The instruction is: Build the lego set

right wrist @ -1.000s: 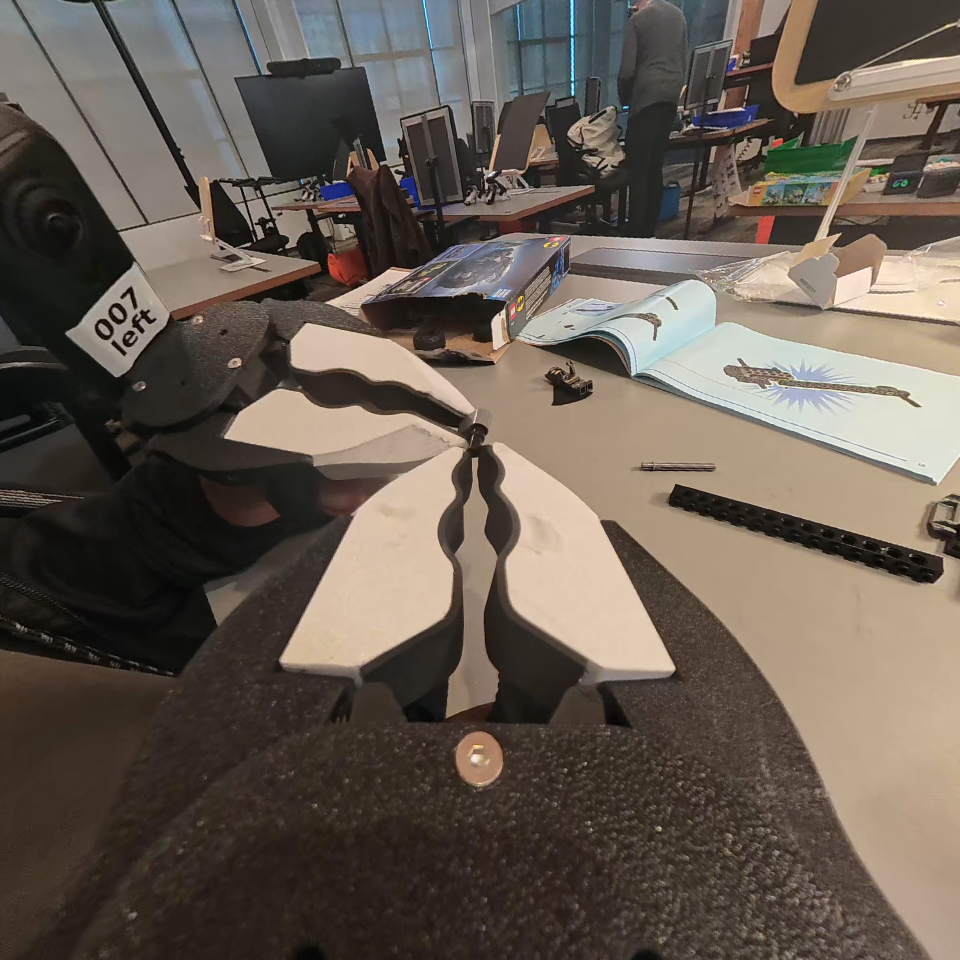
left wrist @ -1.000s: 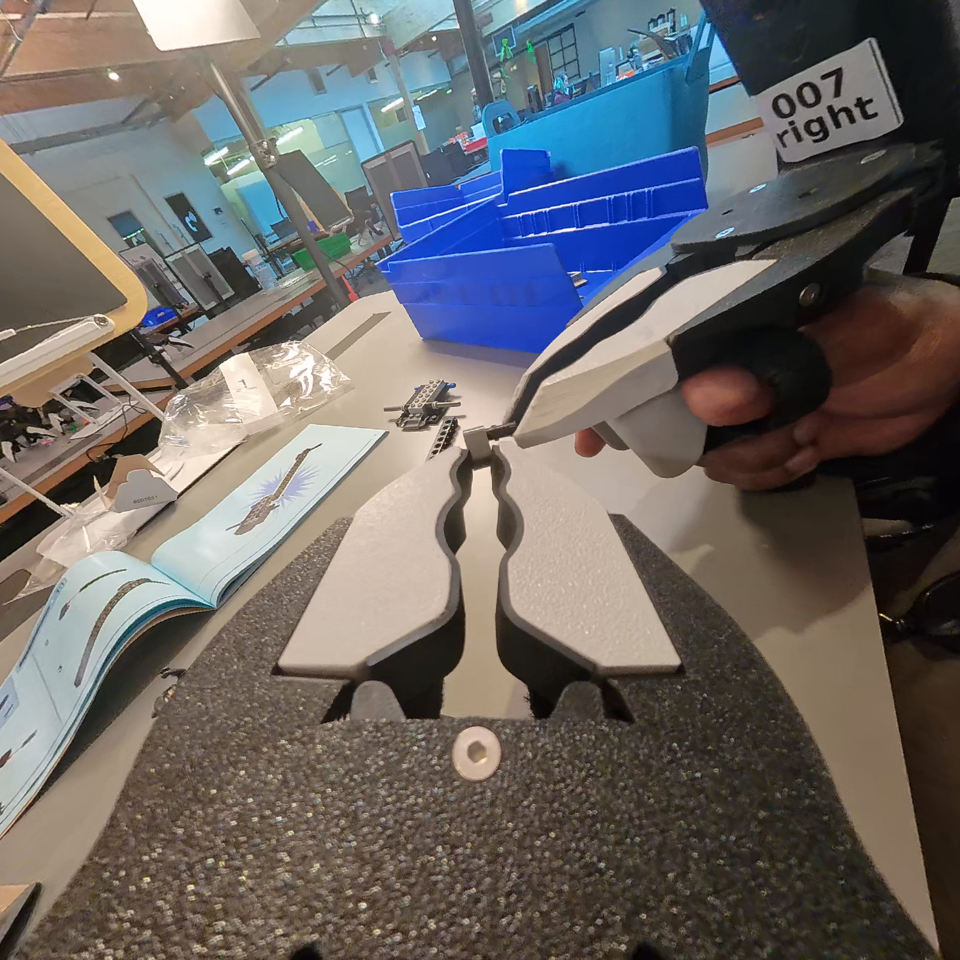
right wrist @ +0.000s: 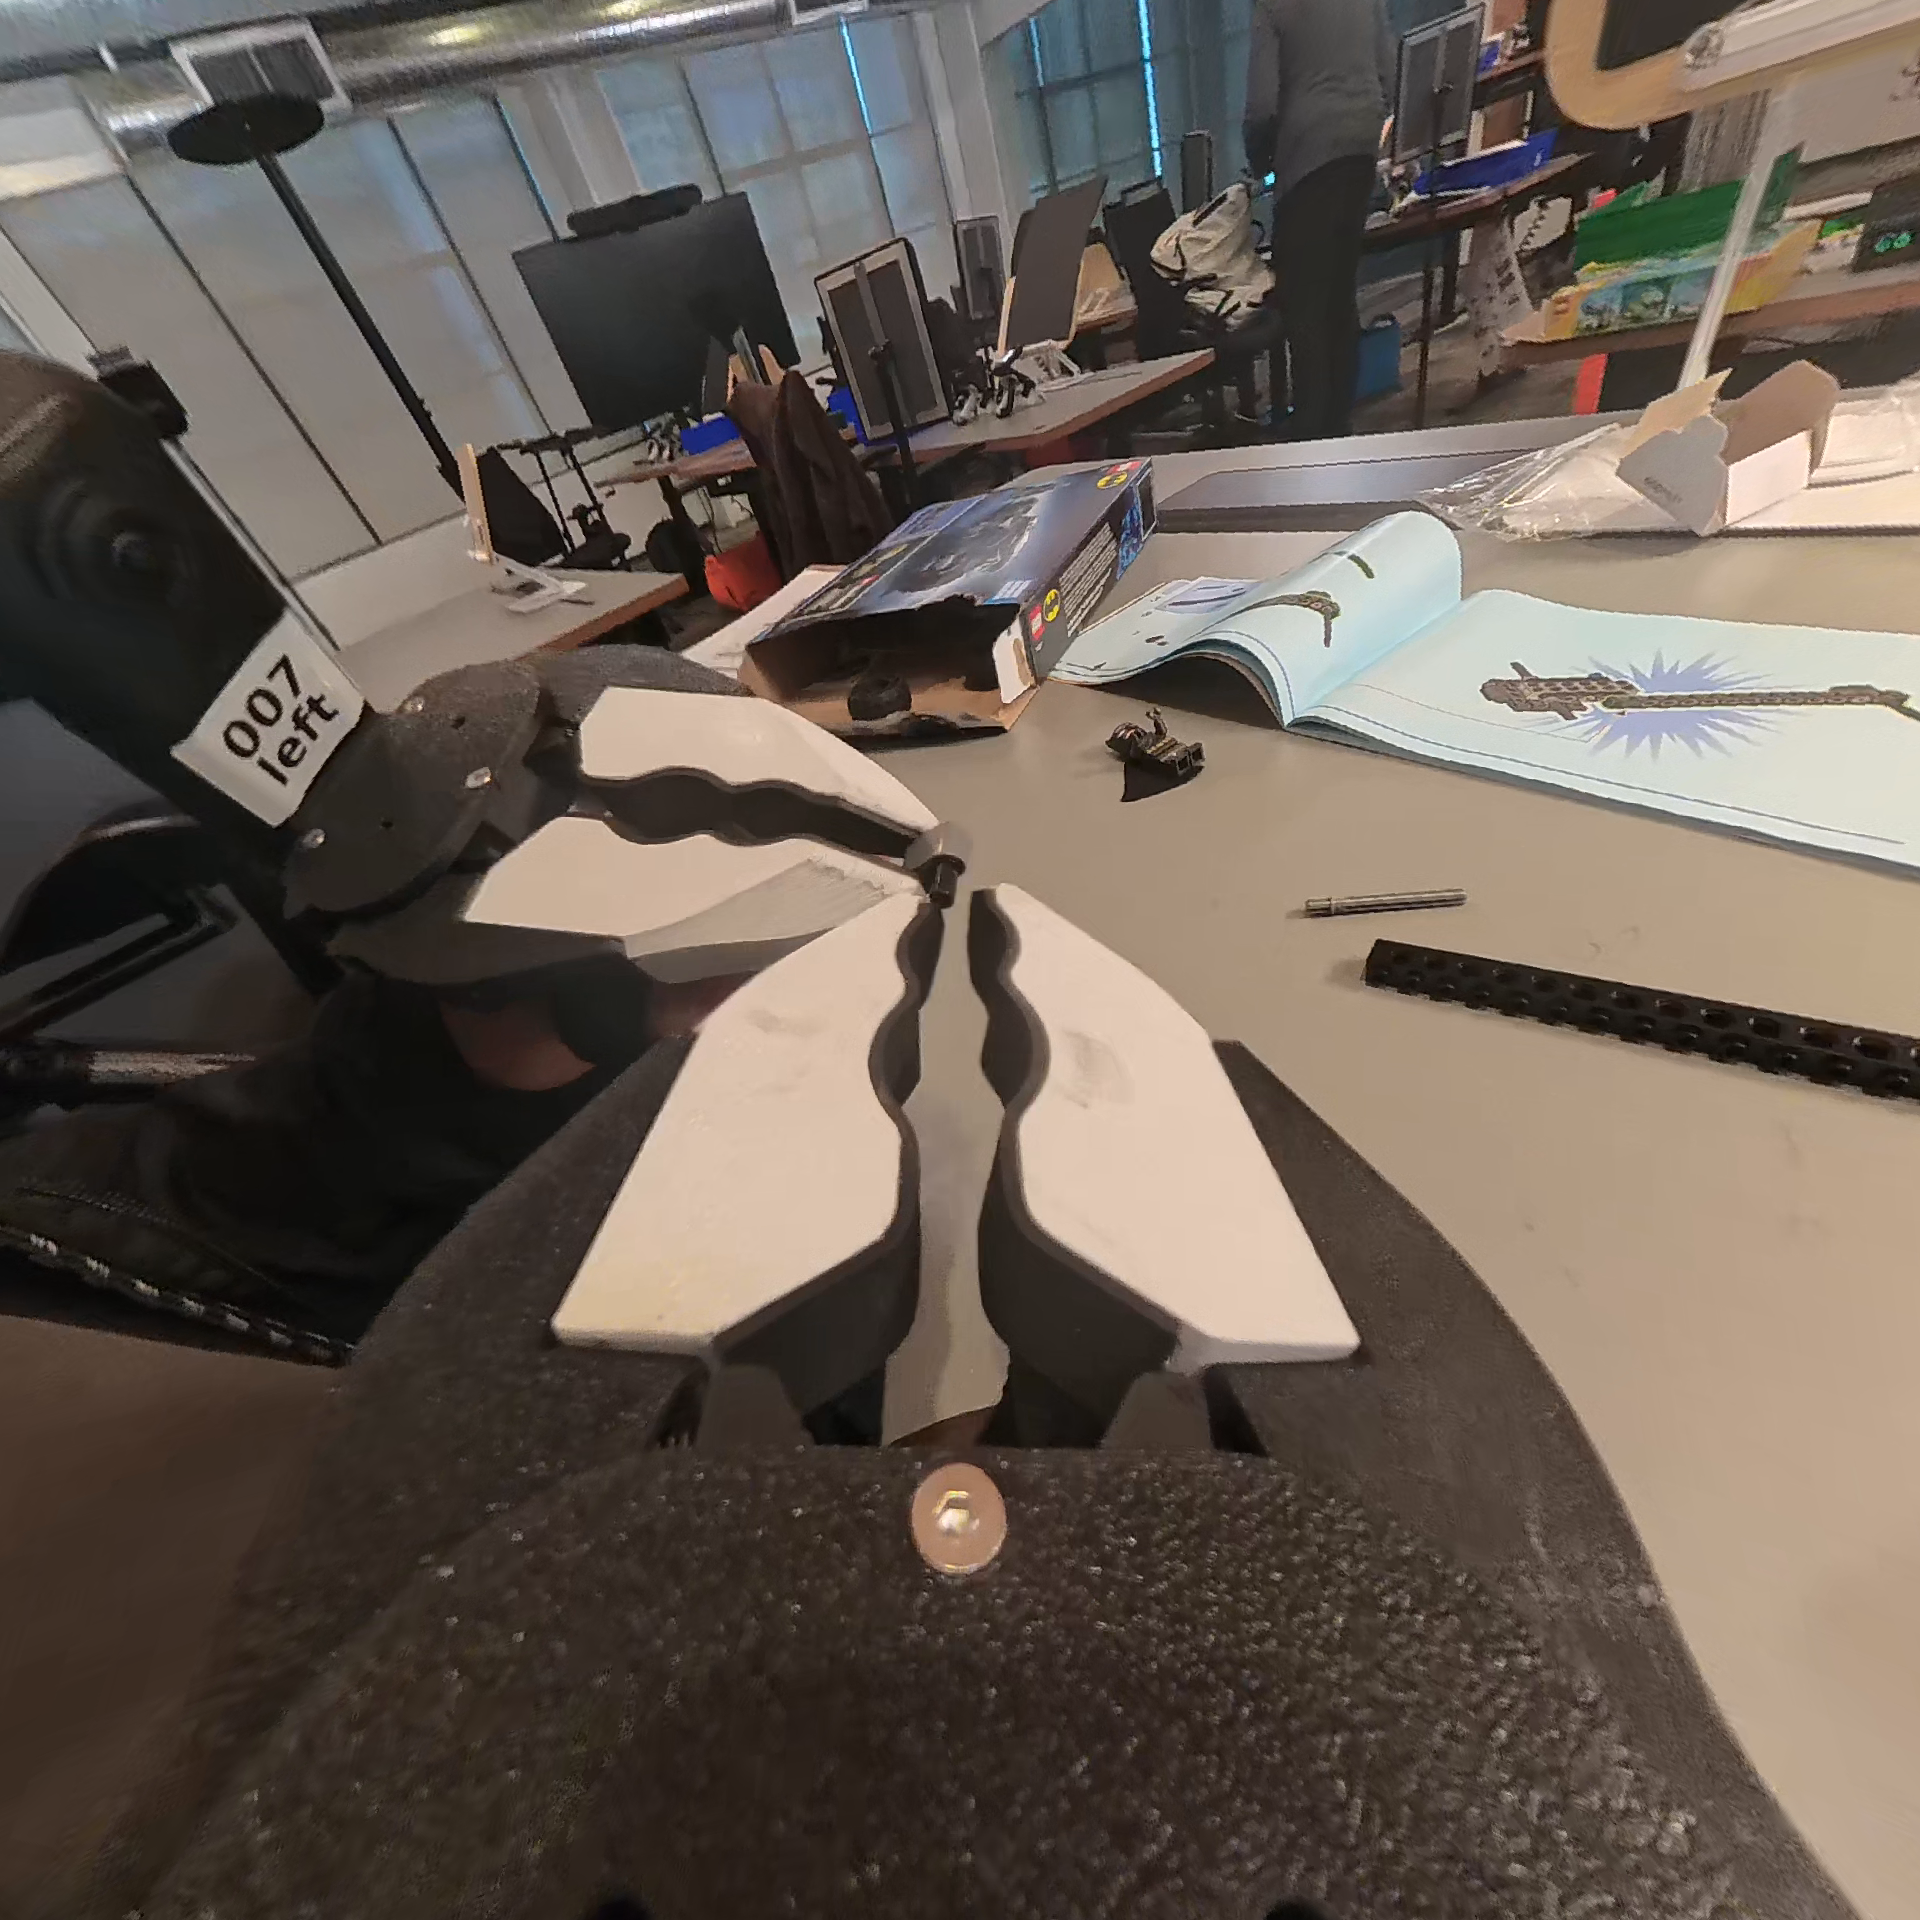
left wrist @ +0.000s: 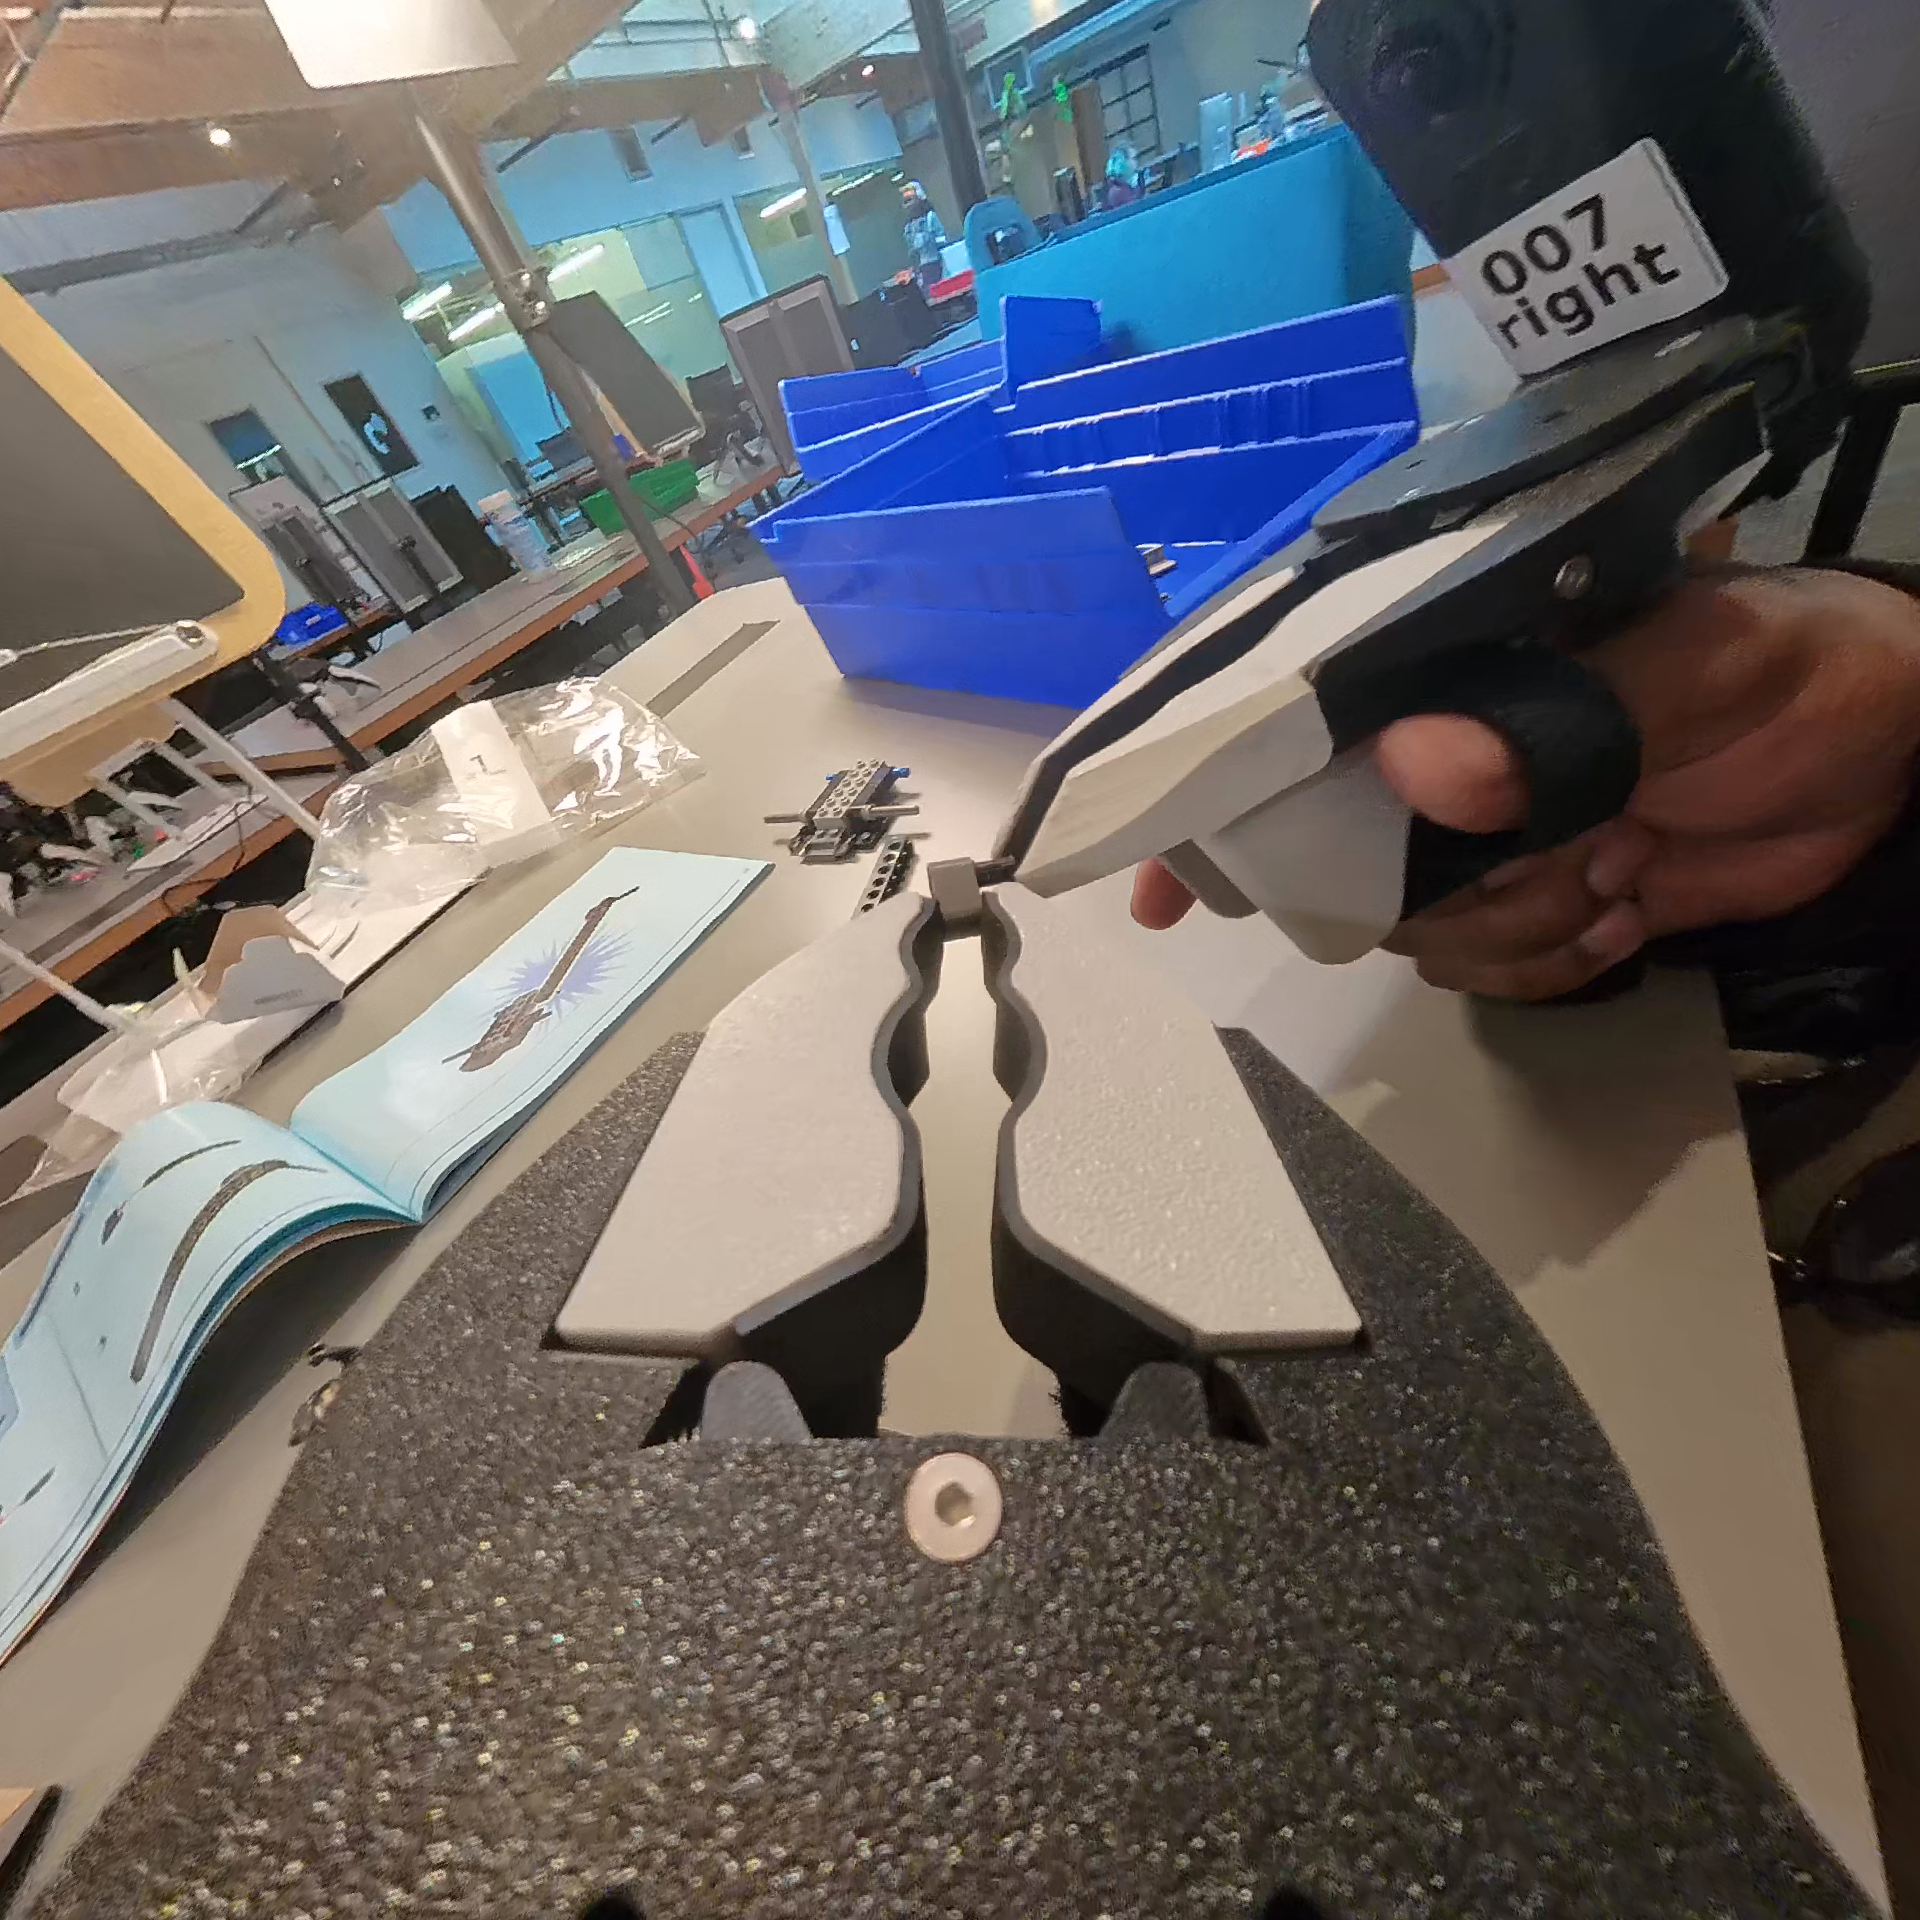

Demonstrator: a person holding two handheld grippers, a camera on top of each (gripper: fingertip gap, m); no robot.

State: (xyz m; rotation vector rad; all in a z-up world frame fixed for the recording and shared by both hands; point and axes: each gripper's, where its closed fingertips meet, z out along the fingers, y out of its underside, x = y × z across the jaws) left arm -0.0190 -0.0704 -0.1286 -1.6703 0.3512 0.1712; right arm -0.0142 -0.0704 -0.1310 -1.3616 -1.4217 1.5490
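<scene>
My left gripper (left wrist: 961, 914) is shut on a small grey connector piece (left wrist: 954, 891) and holds it above the grey table (left wrist: 1351, 1122). A short black pin (left wrist: 997, 868) sticks out of the piece's right side. My right gripper (right wrist: 956, 902) is open by a narrow gap, with its tips right at the pin (right wrist: 943, 881) but not pressing on it. In the right wrist view, the left gripper (right wrist: 920, 847) comes in from the left with the grey piece (right wrist: 930, 844) at its tips. In the left wrist view, the right gripper (left wrist: 1023, 862) comes in from the right, held by a hand (left wrist: 1714, 810).
Blue bins (left wrist: 1039, 582) stand at the table's far side. Near them are a small brick assembly (left wrist: 847, 810), an open booklet (right wrist: 1558, 707) and a plastic bag (left wrist: 499, 769). A long black holed beam (right wrist: 1642, 1013), a grey axle (right wrist: 1387, 901), a small dark piece (right wrist: 1153, 743) and an opened box (right wrist: 966, 613) lie on the table. My left and right fingertips are right by each other. From either gripper's tips it is about 25 centimeters to the small brick assembly (left wrist: 847, 810).
My right gripper's jaws were shut on the black pin and have now parted, letting go of it. The left gripper still holds the grey piece in the same place.
</scene>
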